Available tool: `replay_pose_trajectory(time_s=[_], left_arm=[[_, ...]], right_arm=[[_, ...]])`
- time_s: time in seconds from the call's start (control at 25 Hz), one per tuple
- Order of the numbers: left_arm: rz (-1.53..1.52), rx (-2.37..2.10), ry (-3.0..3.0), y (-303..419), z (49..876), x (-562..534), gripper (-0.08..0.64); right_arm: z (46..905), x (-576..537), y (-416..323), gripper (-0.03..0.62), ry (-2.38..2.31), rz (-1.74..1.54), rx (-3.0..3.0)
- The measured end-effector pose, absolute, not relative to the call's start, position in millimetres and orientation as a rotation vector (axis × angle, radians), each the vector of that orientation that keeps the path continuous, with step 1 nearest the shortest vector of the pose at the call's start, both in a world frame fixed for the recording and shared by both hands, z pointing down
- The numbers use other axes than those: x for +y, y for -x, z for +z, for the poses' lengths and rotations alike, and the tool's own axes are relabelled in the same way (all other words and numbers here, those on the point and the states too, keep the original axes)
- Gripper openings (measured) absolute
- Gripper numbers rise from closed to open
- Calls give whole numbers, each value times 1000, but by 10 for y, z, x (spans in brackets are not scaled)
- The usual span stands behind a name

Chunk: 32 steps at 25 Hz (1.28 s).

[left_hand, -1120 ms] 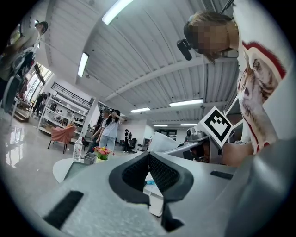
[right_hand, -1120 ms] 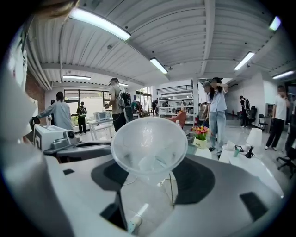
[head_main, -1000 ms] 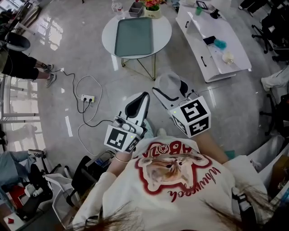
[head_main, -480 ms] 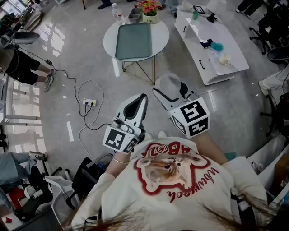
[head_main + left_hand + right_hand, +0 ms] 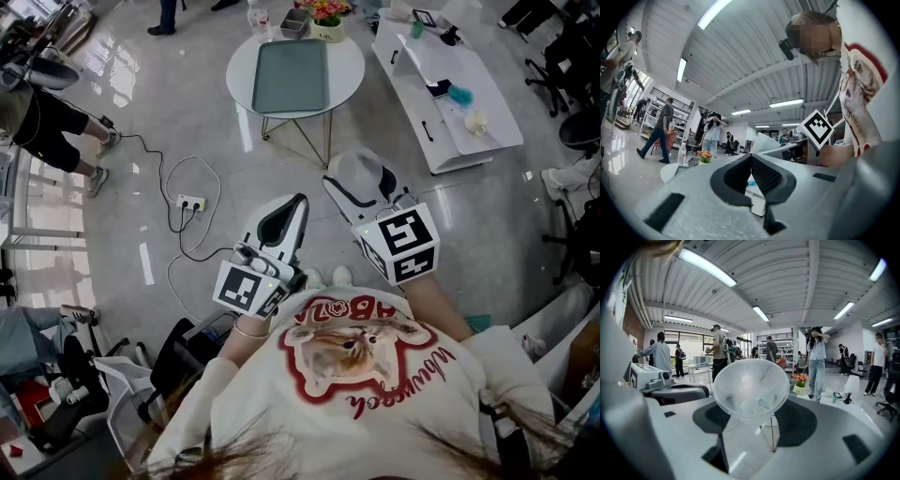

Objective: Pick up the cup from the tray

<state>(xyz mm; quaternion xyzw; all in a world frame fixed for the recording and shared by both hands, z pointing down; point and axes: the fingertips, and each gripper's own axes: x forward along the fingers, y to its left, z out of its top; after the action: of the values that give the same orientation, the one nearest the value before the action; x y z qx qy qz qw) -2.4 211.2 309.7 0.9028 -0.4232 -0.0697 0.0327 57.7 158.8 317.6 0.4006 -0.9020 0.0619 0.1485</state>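
Note:
A clear plastic cup (image 5: 360,174) (image 5: 751,387) is held off the floor by my right gripper (image 5: 354,190) (image 5: 752,414), which is shut on its base, mouth facing away from me. The grey-green tray (image 5: 291,75) lies bare on the round white table (image 5: 346,64) some way ahead. My left gripper (image 5: 284,217) (image 5: 750,161) is beside the right one at chest height, its jaws shut together with nothing between them. The right gripper's marker cube (image 5: 815,129) shows in the left gripper view.
A water bottle (image 5: 258,17), a grey box (image 5: 294,21) and a flower pot (image 5: 328,13) stand at the table's far edge. A long white table (image 5: 448,86) with small items is to the right. A power strip with cables (image 5: 191,202) lies on the floor. People stand at the left.
The head view has shifted, so the round table sits slightly further right and up in frame. Both grippers keep their pose, and the cup stays in the right one.

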Motion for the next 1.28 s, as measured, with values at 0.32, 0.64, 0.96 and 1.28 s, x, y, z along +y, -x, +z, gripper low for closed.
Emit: replay_pose_trajectory(time_s=[0.32, 0.64, 0.96, 1.28], left_arm=[[-202, -1284, -2787, 67, 3095, 2143, 14], [-202, -1276, -2798, 117, 3075, 2111, 14], [-206, -1282, -2798, 139, 3083, 2089, 14], [-208, -1287, -2791, 166, 3092, 2103, 14]], right_arm=[[3149, 1546, -559, 287, -1182, 154, -2562], [3155, 1534, -486, 287, -1173, 149, -2551], [3173, 1514, -467, 287, -1174, 158, -2554], [3195, 1549, -428, 287, -1159, 166, -2554]])
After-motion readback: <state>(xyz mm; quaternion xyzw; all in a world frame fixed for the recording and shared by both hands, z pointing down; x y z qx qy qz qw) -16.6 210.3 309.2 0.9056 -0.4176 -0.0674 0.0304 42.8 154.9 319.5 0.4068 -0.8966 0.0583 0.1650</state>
